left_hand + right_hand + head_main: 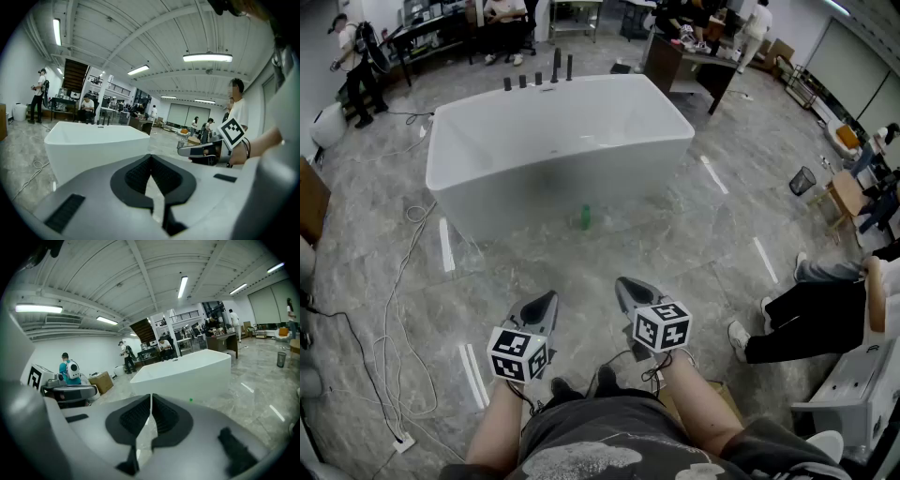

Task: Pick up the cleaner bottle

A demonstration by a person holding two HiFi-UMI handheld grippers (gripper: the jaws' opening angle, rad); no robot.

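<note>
A loose cable (390, 309) trails over the floor at the left, and a careless step forward could snag it. The left gripper (547, 300) has its jaws closed on nothing. The green cleaner bottle (586, 217) stands well ahead on the floor, just beside the bathtub (487, 187), where a clumsy reach could tip it. The right gripper (624, 285) is likewise closed and empty, and unless opened first it would only shove the bottle.
</note>
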